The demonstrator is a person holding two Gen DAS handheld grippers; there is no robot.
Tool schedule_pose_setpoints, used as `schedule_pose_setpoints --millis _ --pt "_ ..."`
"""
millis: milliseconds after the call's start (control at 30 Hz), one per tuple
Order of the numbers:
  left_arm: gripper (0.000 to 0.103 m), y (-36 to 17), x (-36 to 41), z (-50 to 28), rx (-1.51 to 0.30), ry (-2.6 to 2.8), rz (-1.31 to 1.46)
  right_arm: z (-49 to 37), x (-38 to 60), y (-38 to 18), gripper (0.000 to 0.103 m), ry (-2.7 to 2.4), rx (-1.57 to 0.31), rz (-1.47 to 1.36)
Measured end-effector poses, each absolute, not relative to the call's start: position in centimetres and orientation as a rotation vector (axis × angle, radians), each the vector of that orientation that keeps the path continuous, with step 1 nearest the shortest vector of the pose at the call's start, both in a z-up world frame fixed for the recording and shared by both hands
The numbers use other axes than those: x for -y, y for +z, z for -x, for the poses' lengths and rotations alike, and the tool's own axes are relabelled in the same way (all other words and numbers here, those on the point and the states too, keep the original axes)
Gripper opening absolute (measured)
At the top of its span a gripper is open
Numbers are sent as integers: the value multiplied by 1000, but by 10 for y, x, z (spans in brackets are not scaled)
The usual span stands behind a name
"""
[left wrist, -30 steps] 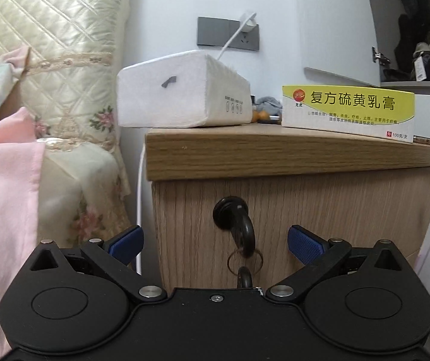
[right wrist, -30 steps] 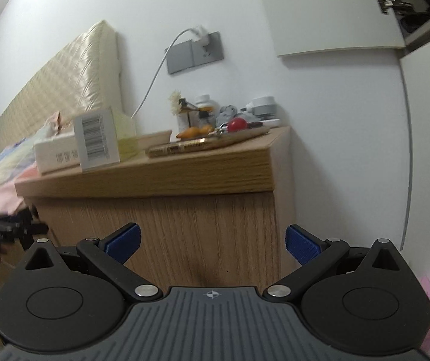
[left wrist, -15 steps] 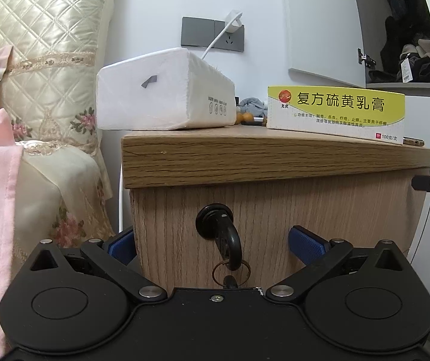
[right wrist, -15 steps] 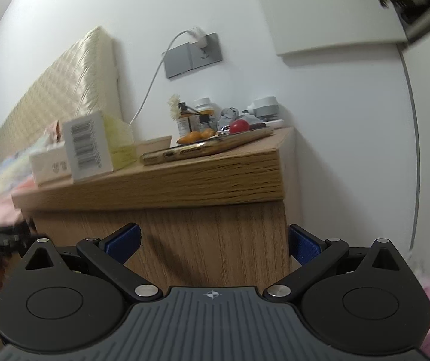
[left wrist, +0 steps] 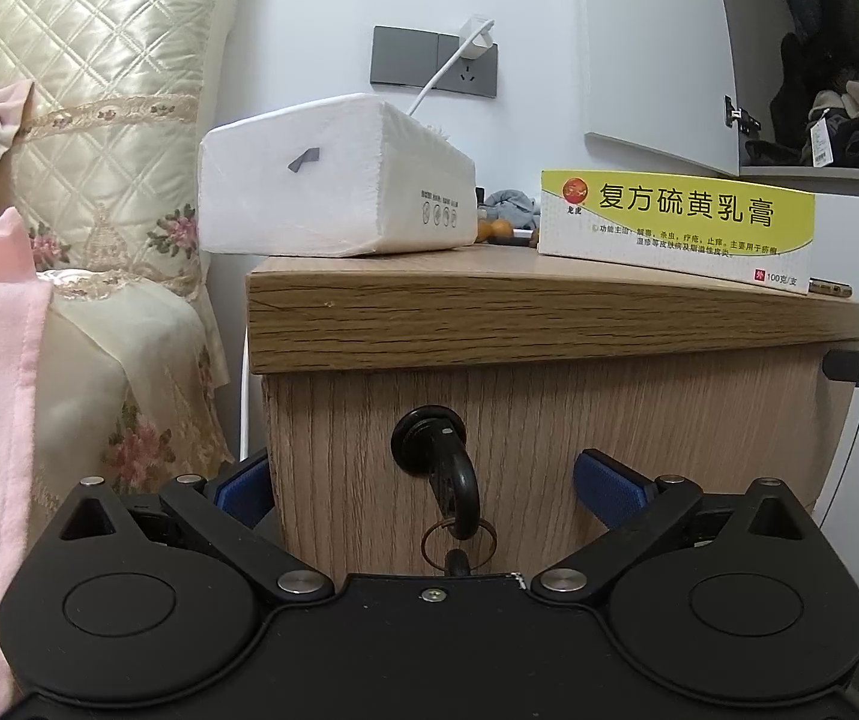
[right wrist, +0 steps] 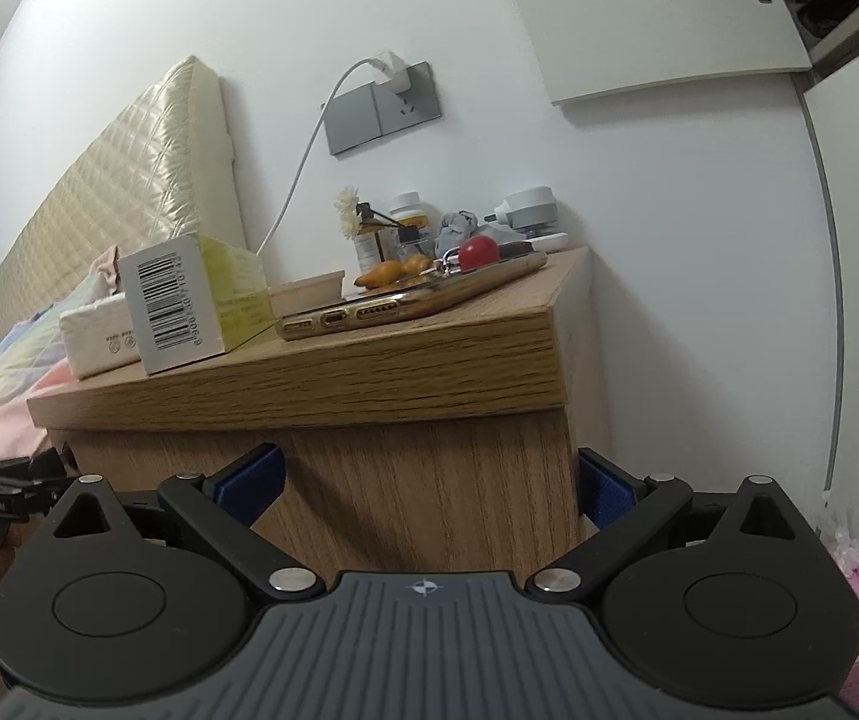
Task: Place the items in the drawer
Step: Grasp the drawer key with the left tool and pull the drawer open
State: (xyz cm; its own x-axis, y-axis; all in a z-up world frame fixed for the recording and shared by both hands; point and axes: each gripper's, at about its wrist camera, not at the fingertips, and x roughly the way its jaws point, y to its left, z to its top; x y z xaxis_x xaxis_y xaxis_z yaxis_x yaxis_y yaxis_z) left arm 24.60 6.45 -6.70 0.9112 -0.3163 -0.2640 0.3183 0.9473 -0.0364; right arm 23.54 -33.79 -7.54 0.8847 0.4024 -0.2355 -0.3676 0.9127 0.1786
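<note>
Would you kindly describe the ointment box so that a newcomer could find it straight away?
Start at the wooden nightstand beside the bed. On its top, to the right of the white tissue pack, lies the ointment box, with a phone just past its right end. It is the only long carton with a yellow band and large dark Chinese lettering.

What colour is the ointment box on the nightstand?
The ointment box is yellow on top and white below, with black lettering; clearest in the left wrist view.
</note>
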Motion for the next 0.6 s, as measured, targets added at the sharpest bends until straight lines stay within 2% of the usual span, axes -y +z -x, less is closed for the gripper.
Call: schedule_pose_setpoints --millis 600 --pt "100 -65 -65 -193 -287 -323 -14 -187 339 -67 101 486 -308 -10"
